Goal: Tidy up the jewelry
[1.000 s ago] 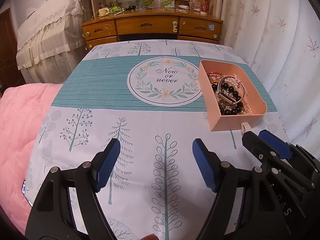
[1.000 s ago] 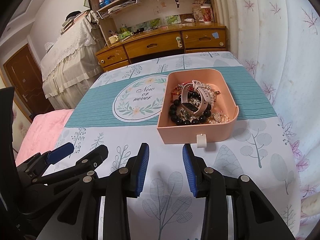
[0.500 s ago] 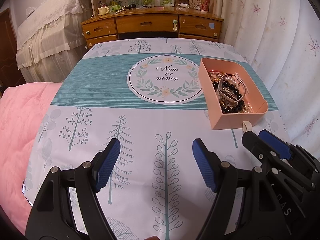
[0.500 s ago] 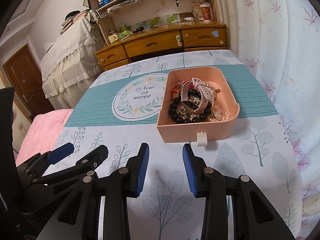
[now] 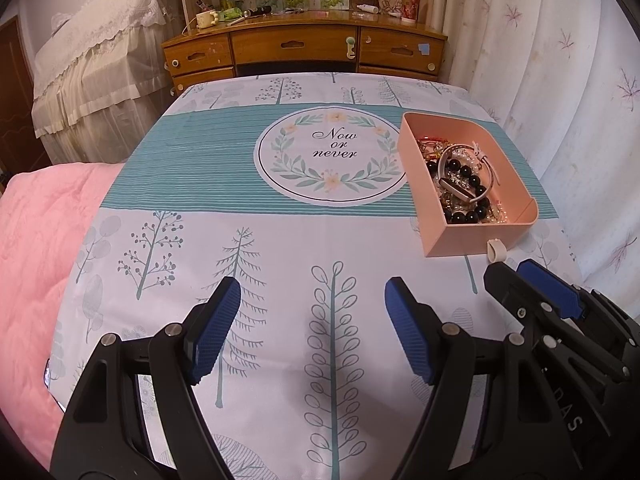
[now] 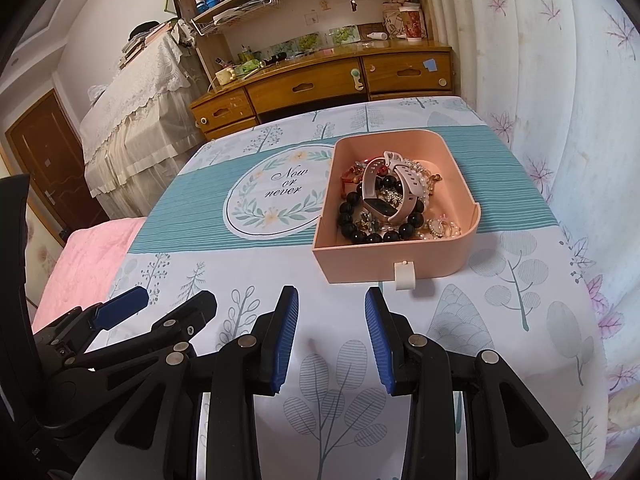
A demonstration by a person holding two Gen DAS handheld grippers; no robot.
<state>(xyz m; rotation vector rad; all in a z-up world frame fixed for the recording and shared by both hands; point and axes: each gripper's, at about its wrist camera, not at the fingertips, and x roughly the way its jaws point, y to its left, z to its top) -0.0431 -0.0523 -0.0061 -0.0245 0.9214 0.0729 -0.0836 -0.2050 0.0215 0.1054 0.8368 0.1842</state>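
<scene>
Both claws hover over the tree-print cloth on the tabletop [image 5: 280, 240], nothing between the blue pads. The left claw [image 5: 312, 312] is spread wide, the right claw [image 6: 331, 316] spread narrower. Just beyond sits the pink plastic drawer tray [image 6: 384, 260] (white pull tab facing them), holding a black bead bracelet [image 6: 360, 232], a pink-strapped smart band [image 6: 384, 200] and tangled chains.
</scene>
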